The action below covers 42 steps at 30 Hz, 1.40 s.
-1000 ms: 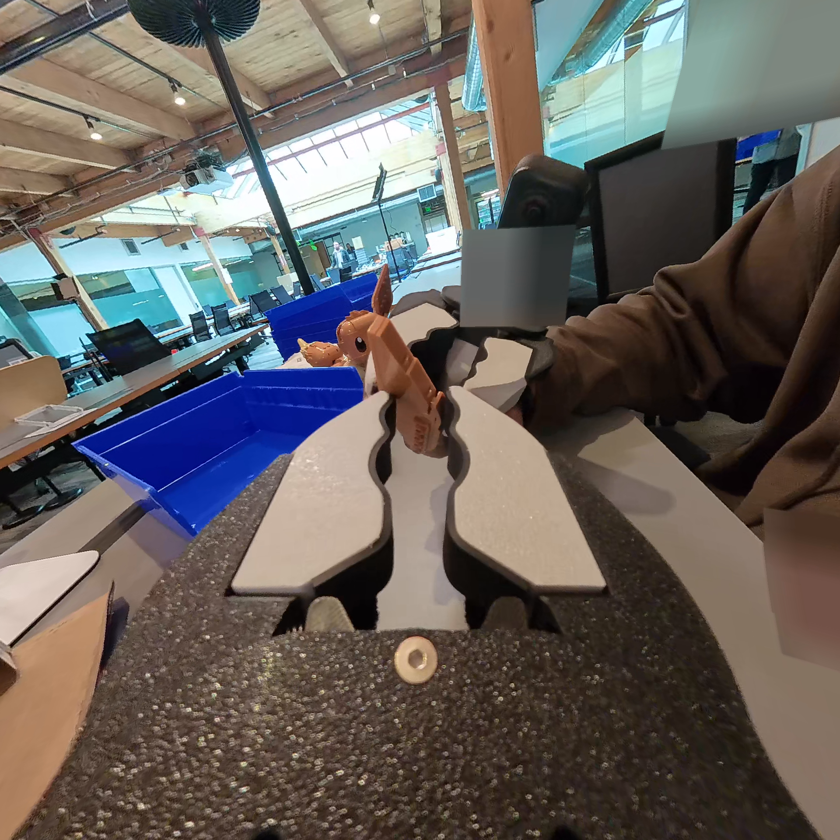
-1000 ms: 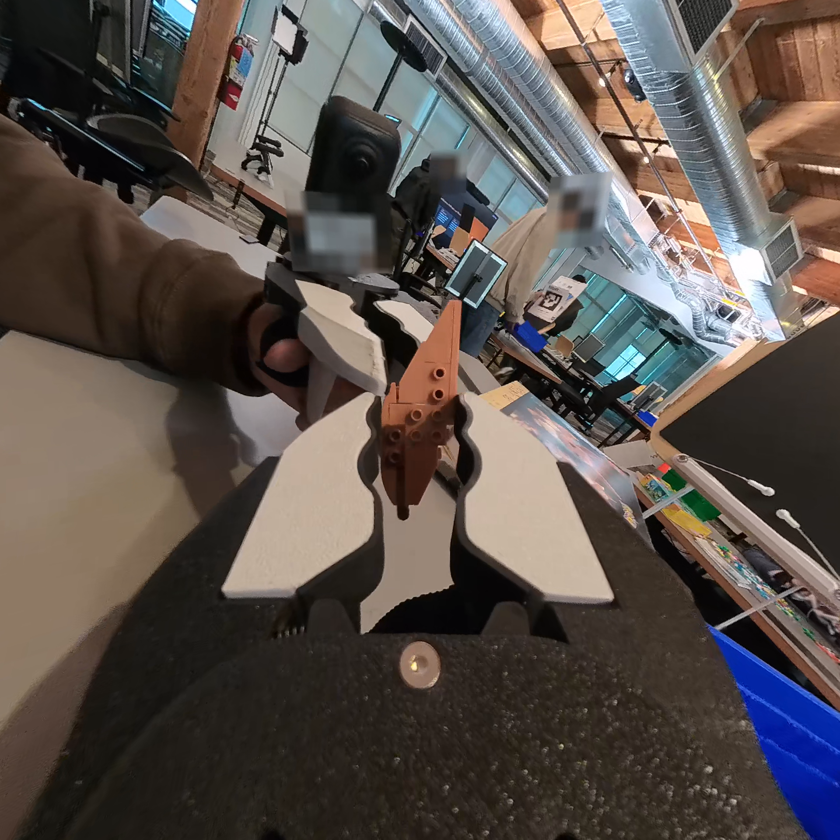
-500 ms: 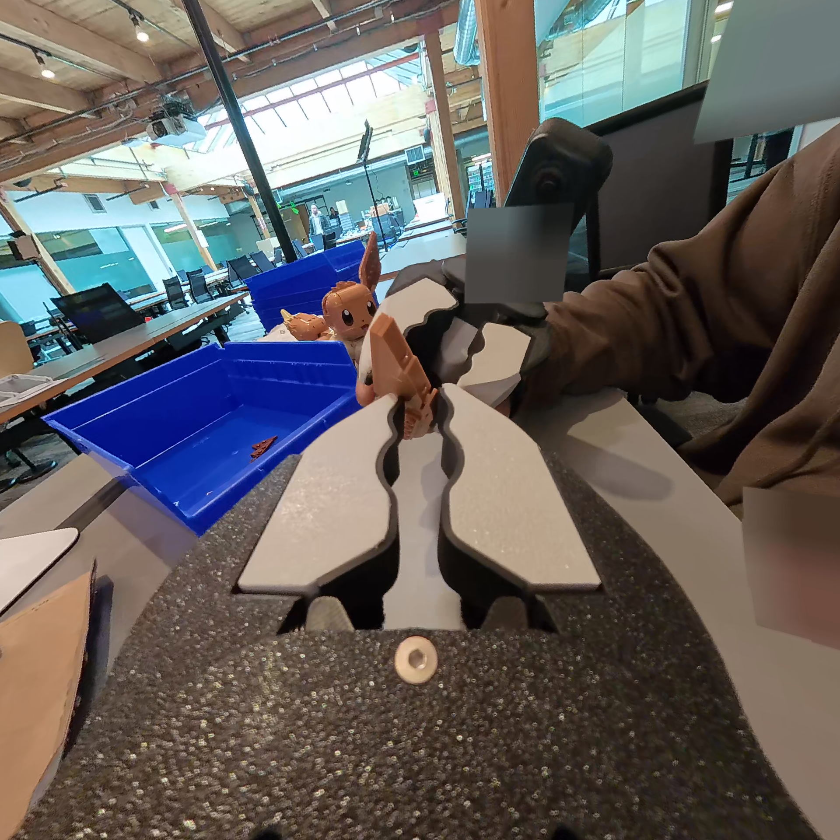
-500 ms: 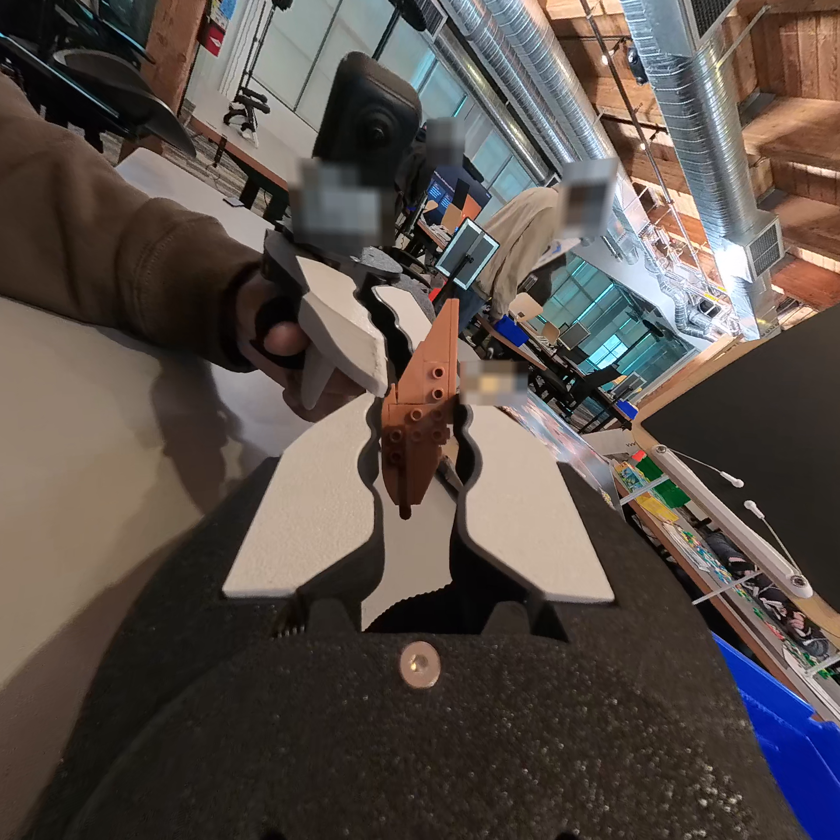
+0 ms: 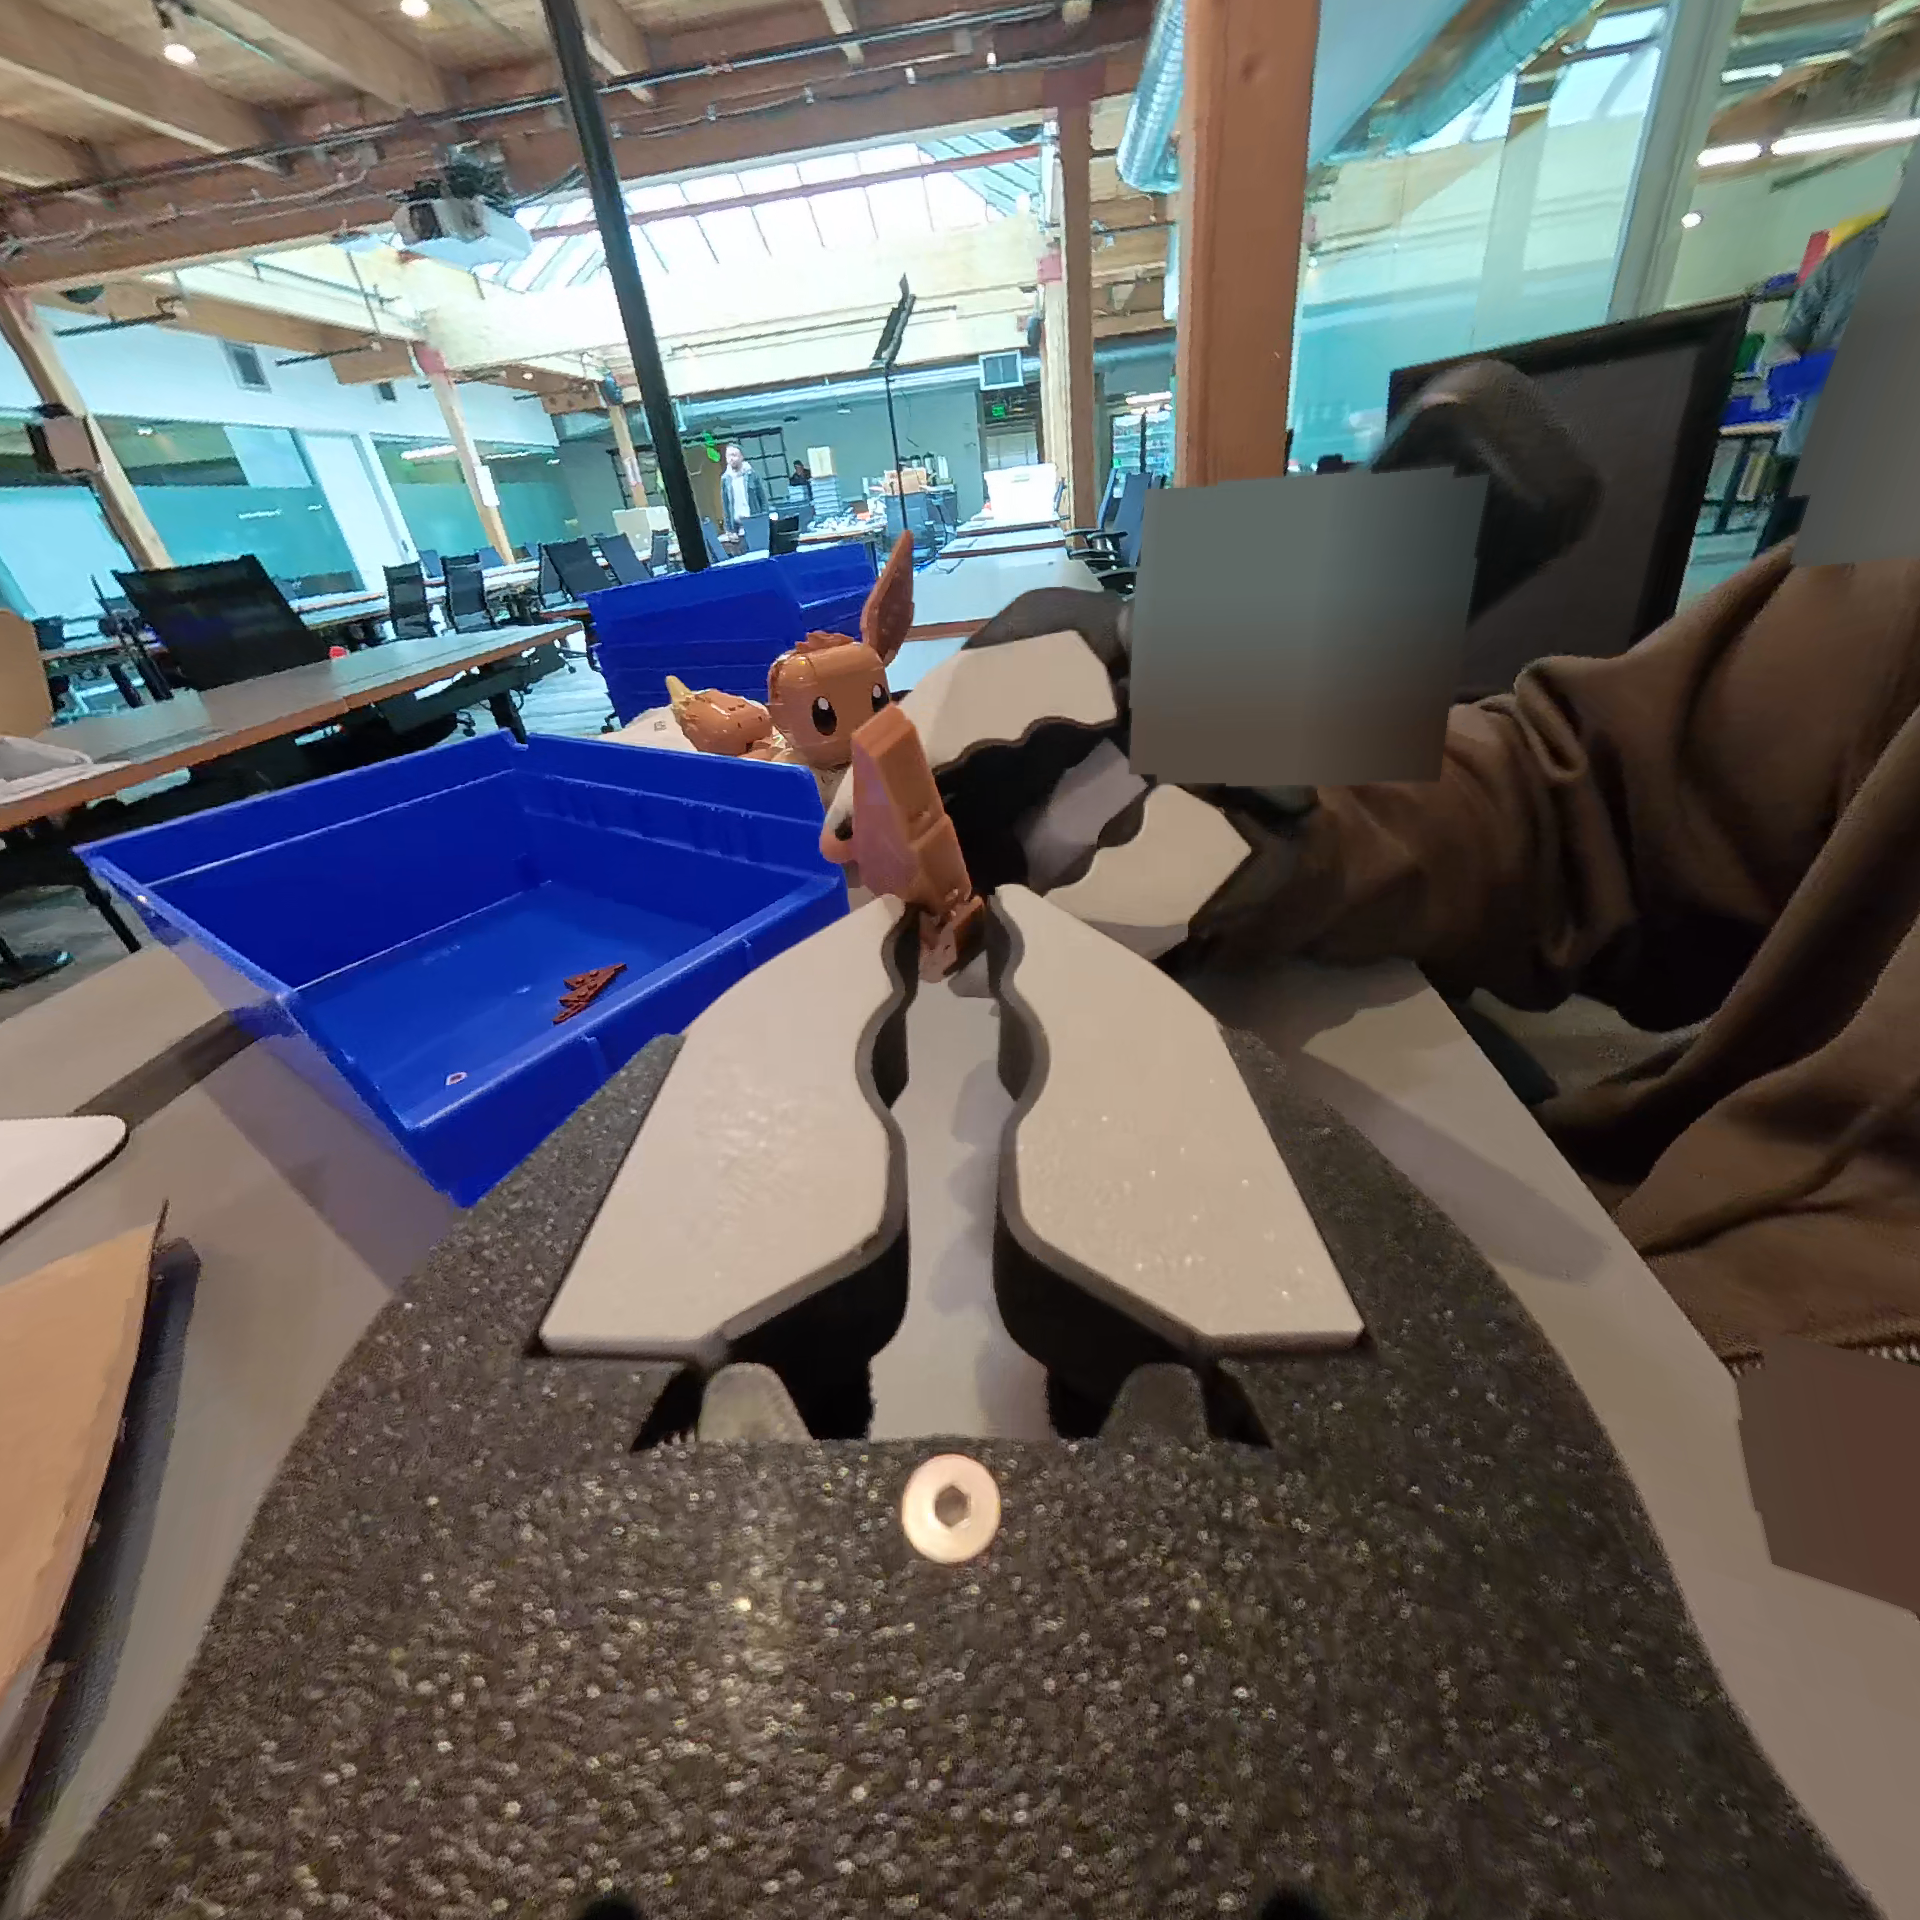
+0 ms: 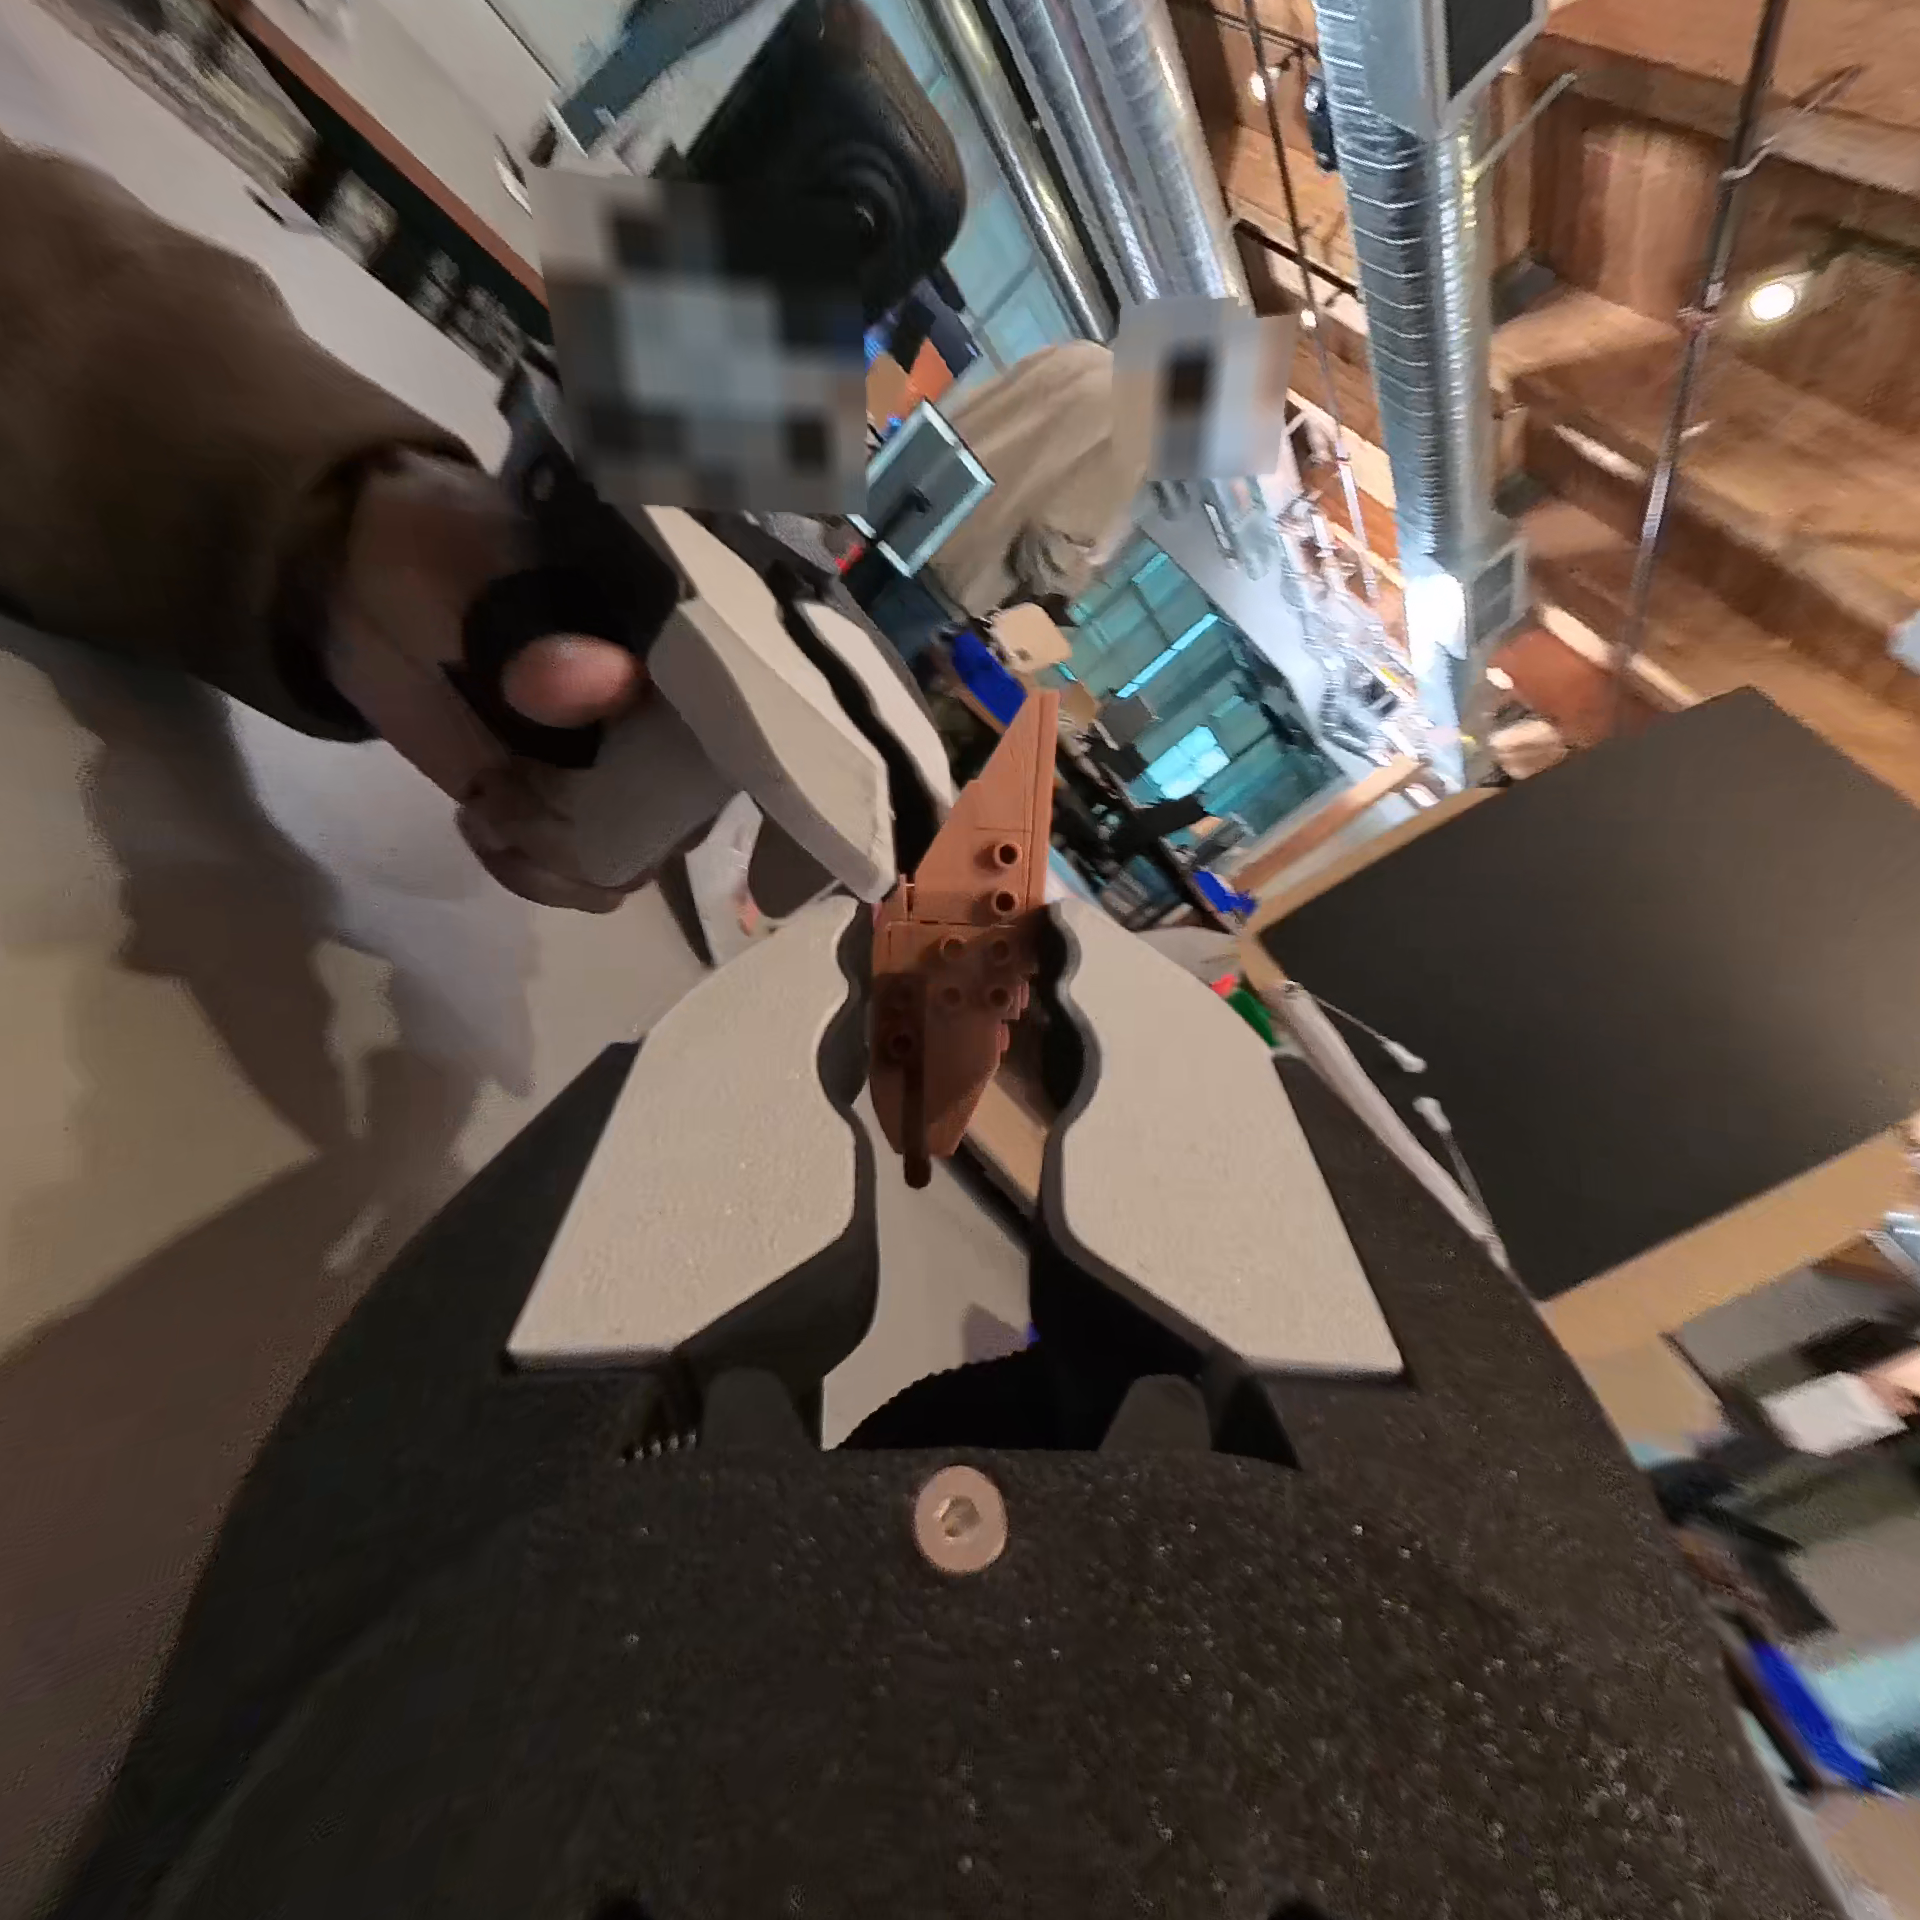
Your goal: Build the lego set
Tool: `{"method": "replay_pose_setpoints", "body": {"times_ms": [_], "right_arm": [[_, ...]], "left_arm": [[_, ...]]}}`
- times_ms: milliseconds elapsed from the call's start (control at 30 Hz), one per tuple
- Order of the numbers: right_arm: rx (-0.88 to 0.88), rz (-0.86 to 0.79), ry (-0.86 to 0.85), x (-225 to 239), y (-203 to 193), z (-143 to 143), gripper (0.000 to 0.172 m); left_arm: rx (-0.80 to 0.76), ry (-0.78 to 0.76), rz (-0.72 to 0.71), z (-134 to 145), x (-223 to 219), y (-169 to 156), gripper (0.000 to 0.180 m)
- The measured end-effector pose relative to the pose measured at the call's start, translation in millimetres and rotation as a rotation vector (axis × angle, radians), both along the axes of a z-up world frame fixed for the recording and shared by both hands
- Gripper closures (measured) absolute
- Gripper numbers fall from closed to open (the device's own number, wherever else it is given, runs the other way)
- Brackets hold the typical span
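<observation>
Beside the blue bin [image 5: 468, 914], both grippers' jaws clamp one brown brick piece [image 5: 899, 821].

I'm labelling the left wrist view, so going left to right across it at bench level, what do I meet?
Cardboard piece → blue bin → brick-built brown figure → brown brick piece → other hand-held gripper → brown sleeve.

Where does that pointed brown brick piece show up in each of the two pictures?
Left wrist view: the brown brick piece stands just above centre, its lower end between the left gripper fingertips.
Right wrist view: at centre, the brown brick piece sits between the right gripper fingers.
Shared landmark: the brown sleeve.
</observation>
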State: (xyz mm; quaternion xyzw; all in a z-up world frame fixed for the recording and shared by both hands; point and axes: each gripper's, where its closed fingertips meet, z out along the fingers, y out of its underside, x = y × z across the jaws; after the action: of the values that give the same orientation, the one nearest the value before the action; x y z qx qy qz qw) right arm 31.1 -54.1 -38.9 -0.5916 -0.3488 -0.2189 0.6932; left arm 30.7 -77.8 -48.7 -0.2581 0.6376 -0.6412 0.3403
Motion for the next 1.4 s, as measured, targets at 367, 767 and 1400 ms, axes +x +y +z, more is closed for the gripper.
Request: {"method": "replay_pose_setpoints", "body": {"times_ms": [367,767,1400], "right_arm": [[0.066,-0.191,-0.246,1.9,8.5,-7.0,0.142],[0.085,-0.223,-0.228,5.5,11.3,-5.5,0.132],[-0.167,0.051,0.006,-3.3,4.0,-26.4,0.14]], "left_arm": [[-0.077,0.098,0.063,-7.1,12.3,2.7,0.162],[-0.219,0.155,0.03,-6.0,14.6,6.3,0.171],[0.226,-0.036,0.129,0.5,-4.1,21.4,0.125]]}}
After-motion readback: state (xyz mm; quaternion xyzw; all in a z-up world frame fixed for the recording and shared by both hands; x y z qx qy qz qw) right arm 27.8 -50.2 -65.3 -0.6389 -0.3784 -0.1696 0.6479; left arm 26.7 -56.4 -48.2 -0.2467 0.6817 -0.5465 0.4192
